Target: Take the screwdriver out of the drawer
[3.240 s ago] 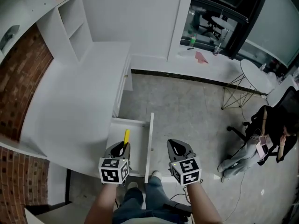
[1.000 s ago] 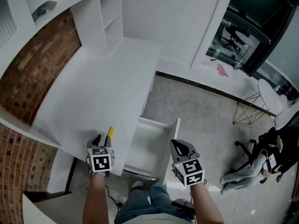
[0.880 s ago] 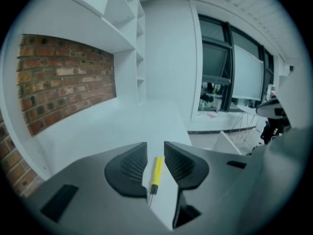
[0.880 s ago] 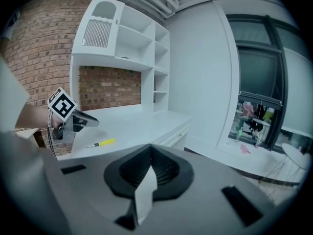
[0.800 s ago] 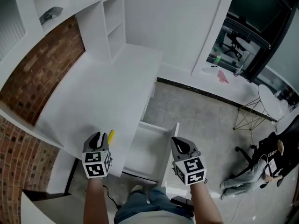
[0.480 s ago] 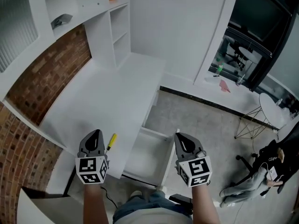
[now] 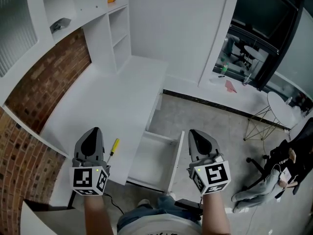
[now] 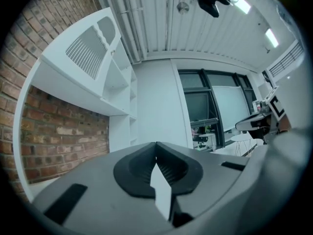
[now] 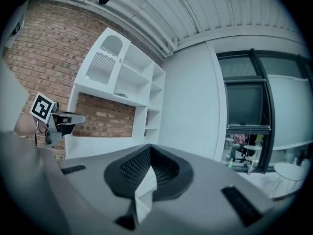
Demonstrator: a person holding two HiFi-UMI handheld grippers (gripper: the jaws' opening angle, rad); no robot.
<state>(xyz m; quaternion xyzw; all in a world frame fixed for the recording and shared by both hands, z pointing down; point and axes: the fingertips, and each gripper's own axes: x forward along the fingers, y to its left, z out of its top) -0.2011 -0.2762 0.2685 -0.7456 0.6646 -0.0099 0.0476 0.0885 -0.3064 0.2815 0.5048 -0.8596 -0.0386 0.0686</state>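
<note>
The screwdriver [image 7: 113, 146], yellow handle and dark shaft, lies alone on the white desk [image 7: 112, 102] close to its front edge. The drawer [image 7: 174, 161] beneath the desk stands pulled out with nothing visible in it. My left gripper [image 7: 93, 131] hovers just left of the screwdriver, clear of it, jaws shut on nothing. My right gripper [image 7: 196, 133] hangs over the drawer's right side, also shut and empty. Both gripper views look level across the room: the left gripper [image 8: 156, 146] and the right gripper [image 9: 148, 151] show closed pads with nothing between them.
White shelving [image 7: 100, 23] rises over the desk's far end beside a brick wall [image 7: 44, 77]. To the right are grey floor, a glass partition [image 7: 254, 38] and a dark chair [image 7: 288, 155]. The right gripper view shows the left gripper [image 9: 51, 119] at its left edge.
The screwdriver went from the drawer to the desk top. The left gripper let it go, shut its jaws and lifted away; the right gripper rose too.
</note>
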